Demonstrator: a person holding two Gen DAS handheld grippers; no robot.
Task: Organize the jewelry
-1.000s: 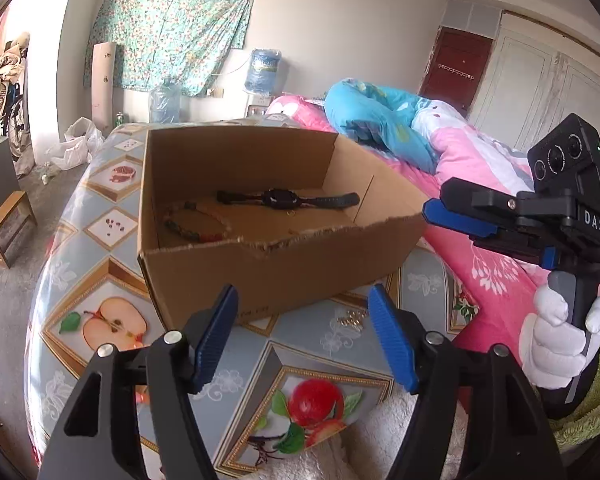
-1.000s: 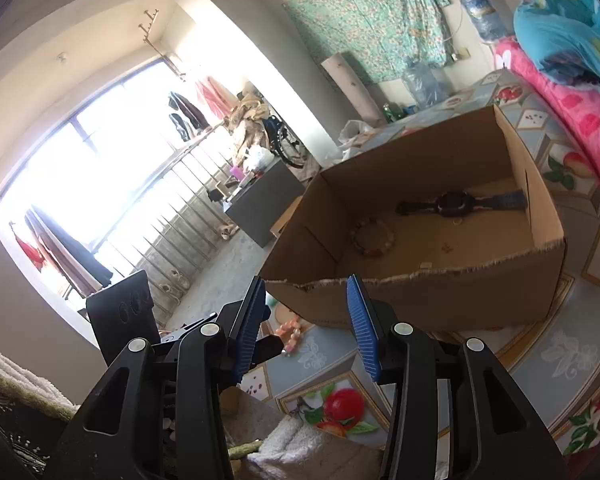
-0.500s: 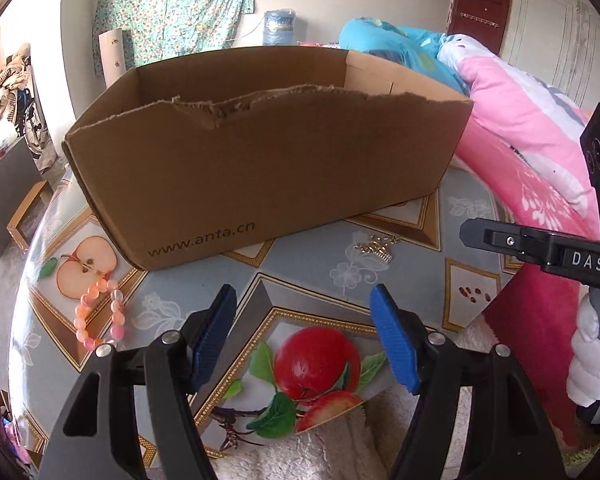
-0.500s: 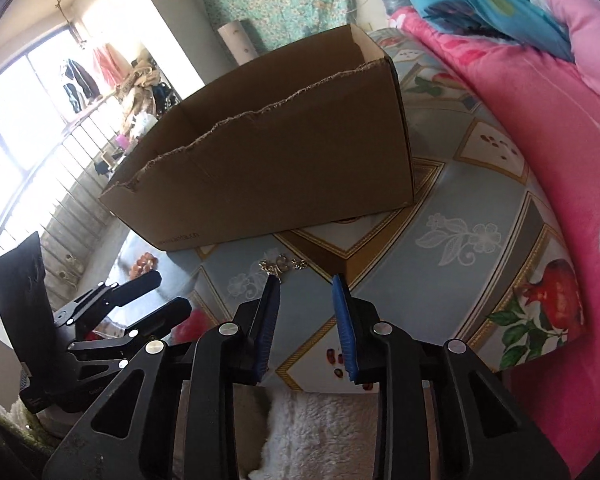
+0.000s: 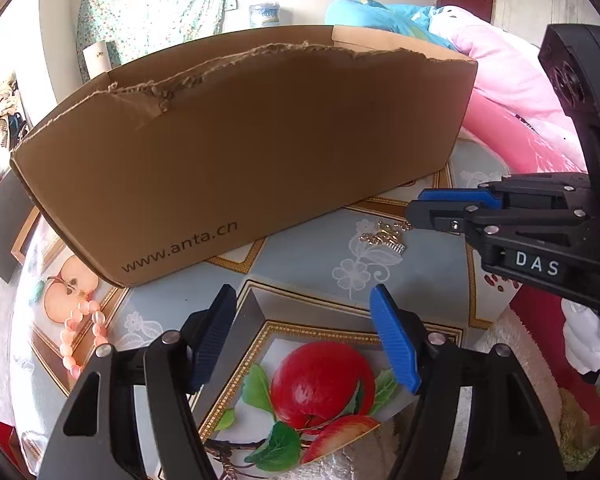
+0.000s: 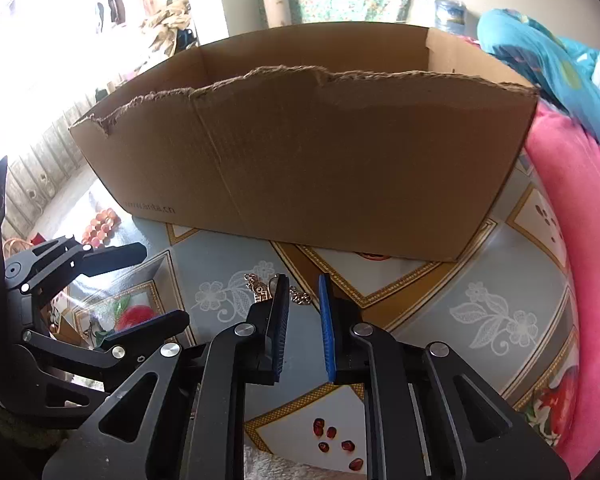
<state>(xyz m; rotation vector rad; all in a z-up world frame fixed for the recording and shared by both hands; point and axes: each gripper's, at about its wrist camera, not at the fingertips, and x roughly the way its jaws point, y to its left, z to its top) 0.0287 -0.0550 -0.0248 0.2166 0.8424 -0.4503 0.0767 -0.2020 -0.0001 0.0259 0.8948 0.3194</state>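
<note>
Nearest the cardboard box's [image 6: 320, 160] front wall, on the fruit-patterned tablecloth [image 6: 480, 280], the right gripper [image 6: 303, 292] had its jaws closing, a narrow gap left between them, its tips at a small gold chain [image 5: 384, 236]; no pad yet pressed on it. The left gripper [image 5: 304, 320] hung with jaws wide apart and nothing between them. A pink bead bracelet [image 5: 82, 332] lay by the box's left front corner. Behind the box lay pink bedding [image 6: 580, 200].
</note>
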